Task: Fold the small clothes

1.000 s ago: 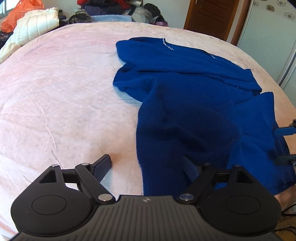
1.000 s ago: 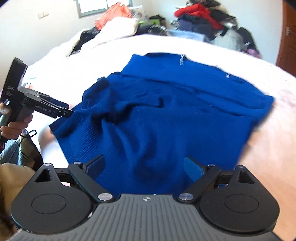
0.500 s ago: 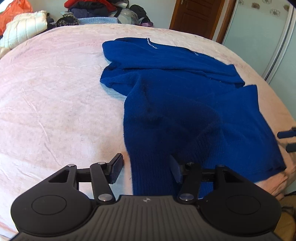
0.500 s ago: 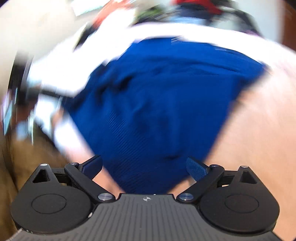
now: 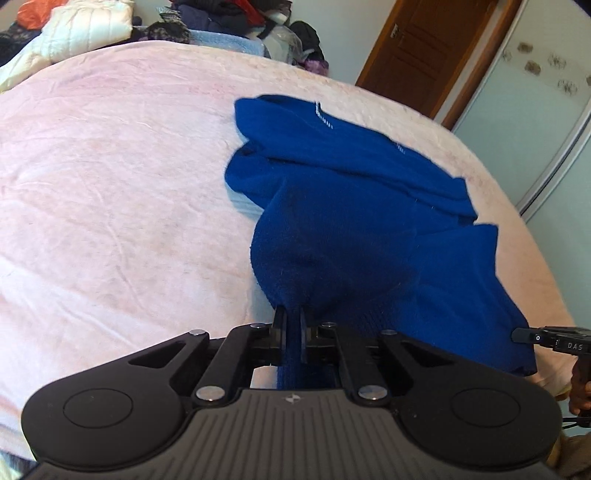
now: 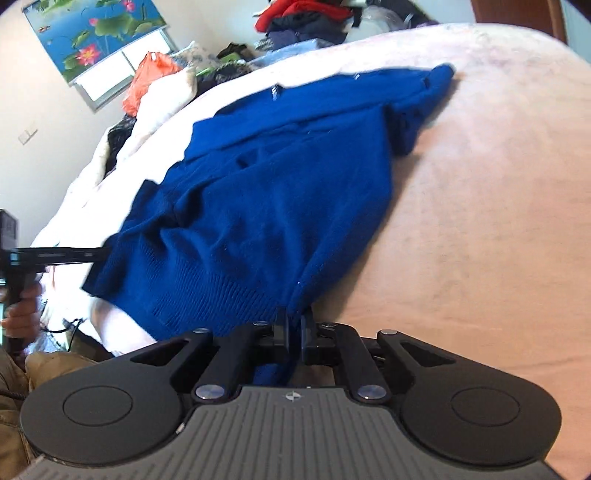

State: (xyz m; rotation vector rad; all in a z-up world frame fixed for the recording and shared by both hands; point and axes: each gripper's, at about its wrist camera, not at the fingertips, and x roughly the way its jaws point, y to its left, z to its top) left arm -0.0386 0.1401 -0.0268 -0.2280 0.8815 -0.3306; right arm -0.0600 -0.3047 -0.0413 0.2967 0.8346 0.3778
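Note:
A blue knit sweater (image 5: pixel 351 229) lies rumpled on the pink bed cover (image 5: pixel 110 184). My left gripper (image 5: pixel 291 321) is closing its jaws on the sweater's near left hem corner, pads pressing the fabric, which rises off the bed. In the right wrist view my right gripper (image 6: pixel 294 321) is likewise closing on the sweater (image 6: pixel 277 192) at its near right hem corner, cloth pinched between the pads. The right gripper (image 5: pixel 546 338) shows at the far right of the left wrist view; the left gripper (image 6: pixel 62 254) shows at the left of the right wrist view.
Piled clothes (image 5: pixel 229 18) and a white quilt (image 5: pixel 88 29) sit at the bed's far end. A wooden door (image 5: pixel 417 48) and a wardrobe (image 5: pixel 535 92) stand to the right. A person's hand (image 6: pixel 22 314) holds the left gripper's handle. Pink cover (image 6: pixel 480 221) spreads to the right.
Both grippers went from open around the hem to shut on it. The left one lifted its corner, bunching the cloth. The right one rolled, tilting its view.

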